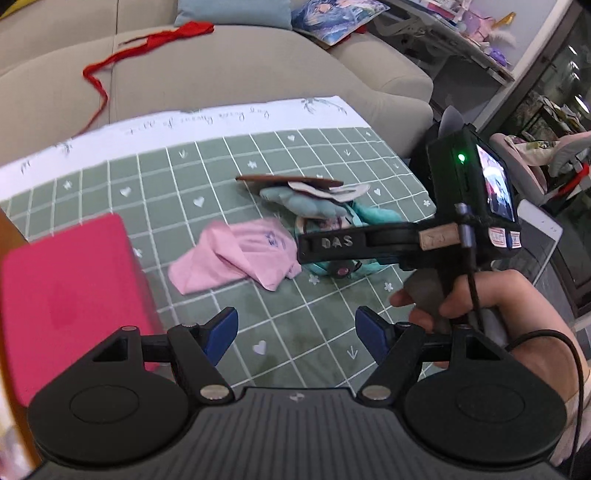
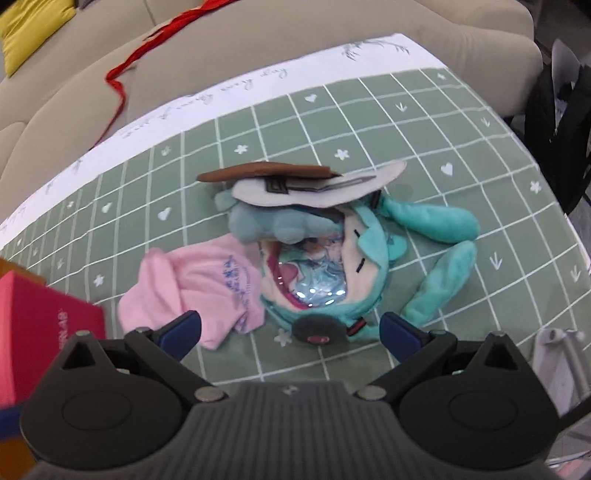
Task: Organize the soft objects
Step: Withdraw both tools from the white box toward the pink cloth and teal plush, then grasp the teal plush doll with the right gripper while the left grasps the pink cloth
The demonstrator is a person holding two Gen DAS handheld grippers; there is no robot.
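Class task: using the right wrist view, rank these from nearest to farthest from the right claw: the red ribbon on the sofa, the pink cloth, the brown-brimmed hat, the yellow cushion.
From the right claw:
1. Pink cloth, beside the claw's left finger.
2. Brown-brimmed hat, mid-mat, atop the teal plush.
3. Red ribbon, on the sofa beyond the mat.
4. Yellow cushion, far upper-left corner.

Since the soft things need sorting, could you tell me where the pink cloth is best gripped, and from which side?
Probably grip the pink cloth at its raised, bunched fold on the left, coming down from above with the open left hand-held gripper. The fold stands proud of the mat, whereas its right edge lies against the teal plush, so that side looks crowded.
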